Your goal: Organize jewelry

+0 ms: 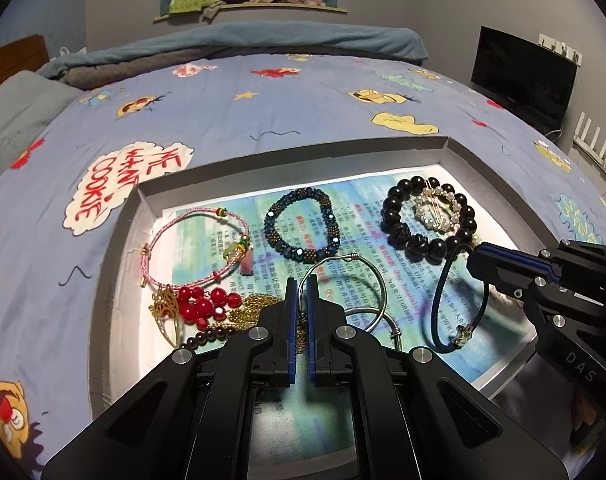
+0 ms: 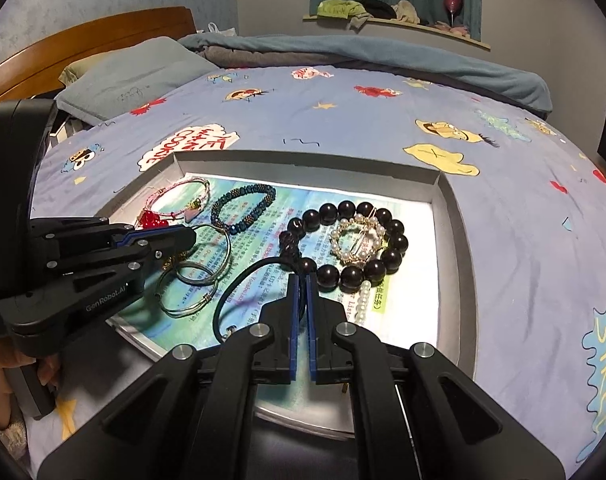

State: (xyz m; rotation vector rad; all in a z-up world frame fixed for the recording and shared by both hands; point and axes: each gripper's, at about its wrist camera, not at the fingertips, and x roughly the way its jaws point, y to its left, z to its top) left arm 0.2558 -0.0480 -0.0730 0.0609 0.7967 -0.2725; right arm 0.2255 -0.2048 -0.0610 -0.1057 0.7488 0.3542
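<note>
A grey tray (image 1: pixel 295 151) on the bed holds jewelry on a printed paper. My left gripper (image 1: pixel 301 280) is shut on a silver wire bangle (image 1: pixel 367 272), which also shows in the right wrist view (image 2: pixel 223 252). My right gripper (image 2: pixel 301 280) is shut on a black cord bracelet (image 2: pixel 239 280), which in the left wrist view hangs as a loop (image 1: pixel 439 300) from its fingertips (image 1: pixel 479 256). In the tray lie a pink string bracelet (image 1: pixel 191 220), a dark blue beaded bracelet (image 1: pixel 303 222), a black bead bracelet (image 1: pixel 395 216) around a pearl ring clip (image 1: pixel 437 212), red beads (image 1: pixel 203 304) and a gold chain (image 1: pixel 259 304).
The tray sits on a blue cartoon-print bedsheet (image 1: pixel 263 112). A second silver bangle (image 2: pixel 187 296) lies near the tray's front left. A pearl strand (image 2: pixel 365 300) lies beside my right fingers. A pillow (image 2: pixel 135 76) and folded blanket (image 2: pixel 343 52) are at the far side. A monitor (image 1: pixel 523 76) stands at right.
</note>
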